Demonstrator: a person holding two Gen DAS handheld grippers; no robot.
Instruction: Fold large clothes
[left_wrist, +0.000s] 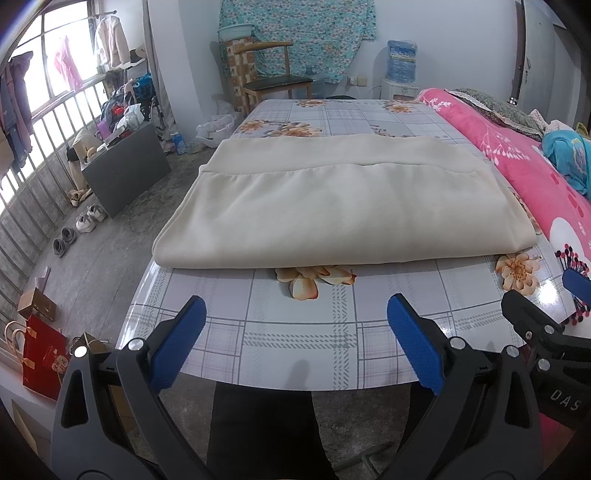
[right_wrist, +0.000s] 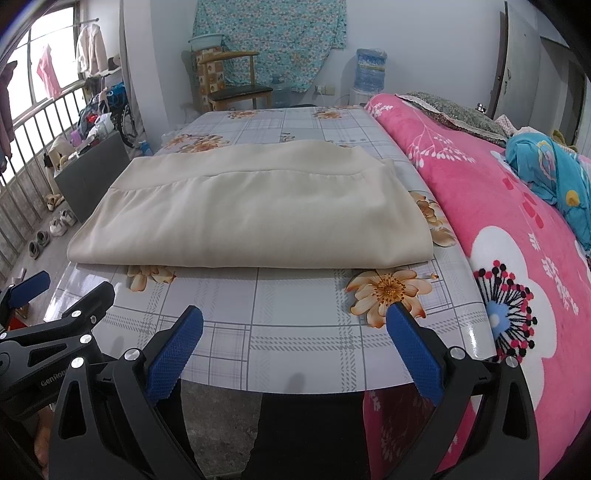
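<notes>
Left gripper (left_wrist: 297, 325): blue textured pads on black fingers, spread wide and holding nothing, hanging over the near edge of the table.

Right gripper (right_wrist: 295, 334): same build, fingers also spread wide and empty, just beside the left one (each camera catches the other's black frame at its margin).

Table (right_wrist: 295, 332): glossy oilcloth, grey-white plaid with printed orange flowers, smooth and reflective; a bare strip of it lies between the fingertips and the cloth.

Garment (left_wrist: 332, 214): a cream, thick, soft knit (fleece-like, probably a sweatshirt, though I cannot tell the cut), lying flat in the middle of the table, straight ahead of both grippers and apart from them.

Long axis: runs left to right, across the line of the fingers, so the rounded near fold faces the pads broadside.

Layers: already doubled; a gathered seam band crosses the upper layer, with a further flap beyond it.

Nearer arm: neither clearly; the left gripper sits towards the garment's left end, the right towards its right end (right_wrist: 406, 236).

Judgement: the next fold likely calls for each gripper to take its own end, and the bulky fabric may slip on the slick cloth.

Right side: a pink plush floral blanket (right_wrist: 498, 221) touching the table edge.

Far: wooden chair (left_wrist: 275, 83), water dispenser (left_wrist: 400, 70).
</notes>
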